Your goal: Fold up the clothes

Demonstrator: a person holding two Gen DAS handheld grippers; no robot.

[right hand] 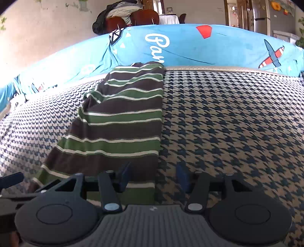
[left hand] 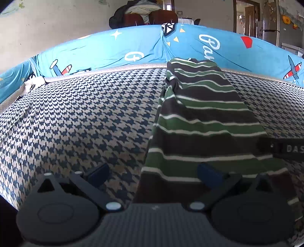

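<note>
A garment with green, brown and white stripes (left hand: 205, 117) (right hand: 121, 117) lies folded into a long narrow band on the houndstooth cover (left hand: 76, 123) (right hand: 228, 123), running away from me. My left gripper (left hand: 153, 173) is open wide at the garment's near left edge, with its right finger (left hand: 209, 172) over the cloth and its left finger (left hand: 98, 172) over the cover. My right gripper (right hand: 153, 176) is open at the near right corner, and the cloth's edge lies between its fingers without being pinched. Each view shows part of the other gripper at its edge.
Beyond the houndstooth cover lies a blue sheet (left hand: 133, 45) (right hand: 209, 43) printed with aeroplanes and lettering. Behind it, chairs (right hand: 131, 18) carry a heap of dark and light clothes against the wall. A doorway and a fridge (left hand: 269, 22) are at the far right.
</note>
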